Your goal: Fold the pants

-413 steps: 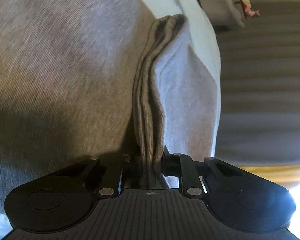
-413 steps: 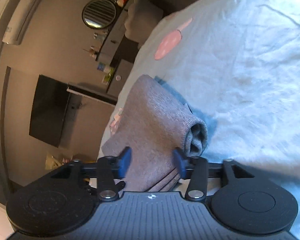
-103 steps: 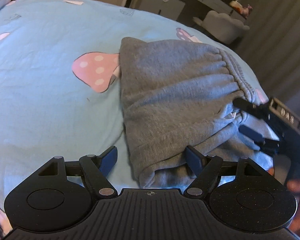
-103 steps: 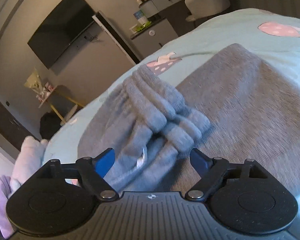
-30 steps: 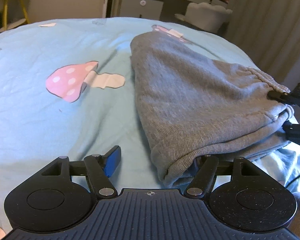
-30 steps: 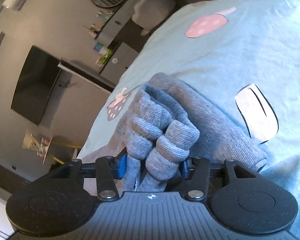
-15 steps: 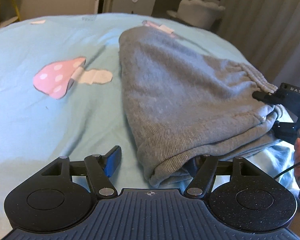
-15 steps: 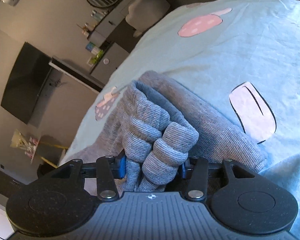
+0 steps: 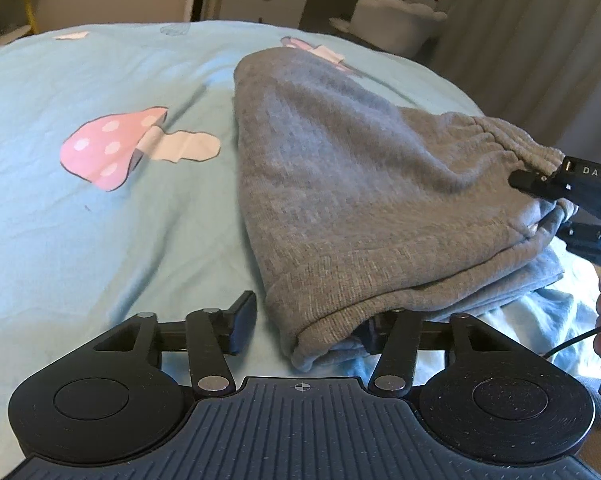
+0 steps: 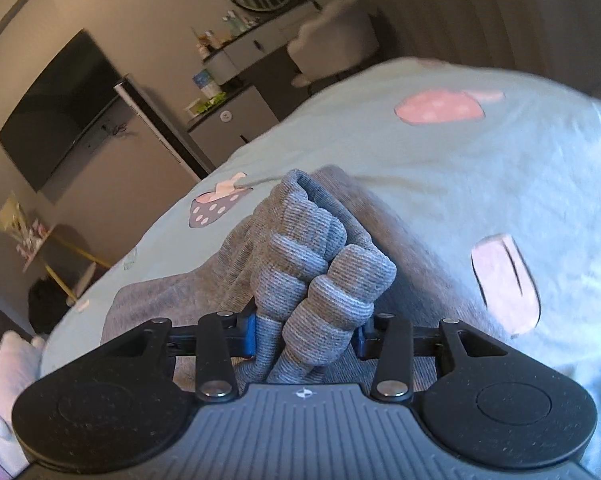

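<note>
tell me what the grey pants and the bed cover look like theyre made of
Grey pants: looks like soft knit jersey or fleece, matte, with fine knit rows showing and a ribbed, gathered waistband.
Bed cover: probably thin woven cotton, smooth and matte, pale blue with printed pink mushrooms and fine creases. Exact fibres can't be told.

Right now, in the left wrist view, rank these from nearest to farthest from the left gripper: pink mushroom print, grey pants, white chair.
1. grey pants: corner between the left gripper jaws.
2. pink mushroom print: left, mid-bed.
3. white chair: beyond the bed, upper right.
</note>
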`<state>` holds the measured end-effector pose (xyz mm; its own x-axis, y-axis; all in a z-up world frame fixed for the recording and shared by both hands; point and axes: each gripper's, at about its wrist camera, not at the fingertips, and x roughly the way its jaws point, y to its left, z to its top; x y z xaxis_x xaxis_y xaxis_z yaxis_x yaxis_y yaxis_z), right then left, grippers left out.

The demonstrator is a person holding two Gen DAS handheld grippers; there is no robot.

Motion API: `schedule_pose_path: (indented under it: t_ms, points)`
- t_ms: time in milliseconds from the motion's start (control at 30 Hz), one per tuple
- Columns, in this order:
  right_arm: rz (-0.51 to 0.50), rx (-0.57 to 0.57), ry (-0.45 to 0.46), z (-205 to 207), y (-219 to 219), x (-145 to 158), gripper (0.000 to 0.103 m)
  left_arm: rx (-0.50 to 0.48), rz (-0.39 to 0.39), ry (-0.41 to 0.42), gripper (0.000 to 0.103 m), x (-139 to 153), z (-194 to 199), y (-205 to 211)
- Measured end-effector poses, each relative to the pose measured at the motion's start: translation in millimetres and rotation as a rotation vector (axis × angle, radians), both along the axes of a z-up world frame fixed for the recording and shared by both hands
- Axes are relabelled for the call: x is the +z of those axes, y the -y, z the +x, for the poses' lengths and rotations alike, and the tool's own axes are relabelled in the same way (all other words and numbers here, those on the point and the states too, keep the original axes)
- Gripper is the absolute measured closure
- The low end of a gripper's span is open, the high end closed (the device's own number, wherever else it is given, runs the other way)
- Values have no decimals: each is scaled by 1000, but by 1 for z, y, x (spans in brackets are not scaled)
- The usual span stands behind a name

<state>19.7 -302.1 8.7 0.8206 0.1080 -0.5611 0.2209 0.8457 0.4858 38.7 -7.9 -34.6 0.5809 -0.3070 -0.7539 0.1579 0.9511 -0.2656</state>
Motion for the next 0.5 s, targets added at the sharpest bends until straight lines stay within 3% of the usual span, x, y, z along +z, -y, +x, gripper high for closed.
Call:
schedule_pose_path:
  t_ms: [67,200,300,400,500]
  points:
    - [-61,1,34,-5,-6,9,63,-4,-15,11,56,1,-1,-1]
    - [-160,8,116,-16,-9,22,63,-19,-32,30,57,2,-2,-2]
    - [-215,64,49,-10,-5,15,60,-22,-15,12,53,1,1,-1]
    - [-122,51,-111,-5,18,-2,48,-19,-39,-38,47,-1,4,-6]
    - [55,62,-64,-23,48,-3,40,-13,-72,-62,47,4,1,-11]
